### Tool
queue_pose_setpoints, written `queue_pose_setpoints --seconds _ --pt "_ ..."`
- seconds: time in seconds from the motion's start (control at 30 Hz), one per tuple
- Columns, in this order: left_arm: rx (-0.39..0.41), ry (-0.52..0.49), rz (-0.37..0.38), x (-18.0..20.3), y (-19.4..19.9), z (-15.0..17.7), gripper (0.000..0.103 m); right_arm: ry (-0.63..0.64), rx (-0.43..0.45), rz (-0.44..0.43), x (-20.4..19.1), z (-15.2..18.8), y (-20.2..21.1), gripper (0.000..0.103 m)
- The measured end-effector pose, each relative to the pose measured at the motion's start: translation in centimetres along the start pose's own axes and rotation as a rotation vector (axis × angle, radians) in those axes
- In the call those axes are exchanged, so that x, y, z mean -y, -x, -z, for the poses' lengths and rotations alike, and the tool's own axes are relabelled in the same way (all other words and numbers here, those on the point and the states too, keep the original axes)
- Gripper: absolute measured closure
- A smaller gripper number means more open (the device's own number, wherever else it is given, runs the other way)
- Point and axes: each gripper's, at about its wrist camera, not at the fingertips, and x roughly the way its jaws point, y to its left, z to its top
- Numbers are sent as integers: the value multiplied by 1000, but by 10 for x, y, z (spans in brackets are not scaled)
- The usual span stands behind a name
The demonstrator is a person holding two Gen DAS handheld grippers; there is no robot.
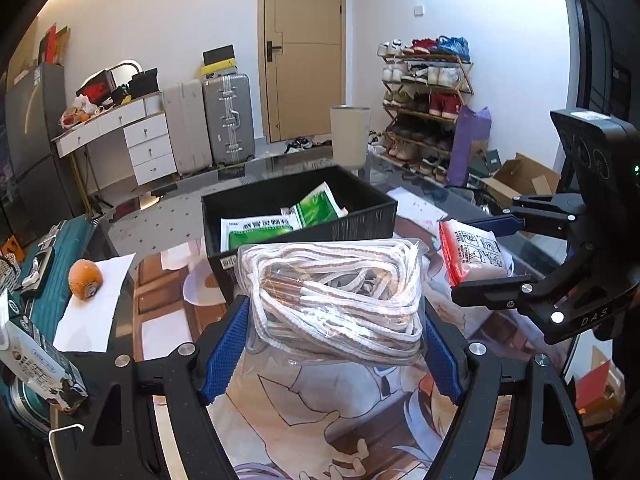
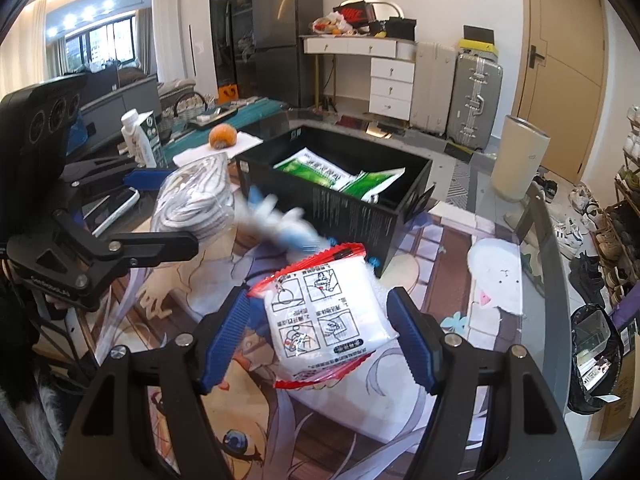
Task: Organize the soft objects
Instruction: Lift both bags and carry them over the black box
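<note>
The left claw (image 1: 338, 344) is clenched on a clear bag of striped cord (image 1: 332, 300), and the right claw (image 2: 320, 336) grips a red-edged white packet (image 2: 324, 320). Both are lifted off the table (image 2: 452, 248), probably so they can go into the black box (image 1: 296, 216) just ahead of the claws, where green sachets (image 1: 316, 208) already lie. Only the left view shows the packet's side pinched between blue pads (image 1: 500, 224). Only the right view shows a blurred white-blue thing (image 2: 280, 224) in front of the box.

2 green sachets (image 1: 280, 226), 1 black box (image 1: 360, 224), 1 rope bag (image 1: 336, 300), 1 red-edged packet (image 2: 328, 316), 1 orange (image 1: 84, 279).
</note>
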Motion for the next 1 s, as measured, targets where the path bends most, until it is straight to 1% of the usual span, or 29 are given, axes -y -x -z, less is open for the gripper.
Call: queue_pose_setpoints --seconds 0.27,0.5,0.77,1.0 --pt "33 21 -41 -7 5 -8 23 -38 73 37 6 -10 12 31" --pt "71 37 -82 -15 1 -29 23 -72 143 57 11 -23 17 31" --pt "97 40 -137 -24 -11 -50 22 -81 179 75 16 -42 13 31" --pt "99 39 -162 -36 -29 -66 22 -71 206 81 22 -60 6 31"
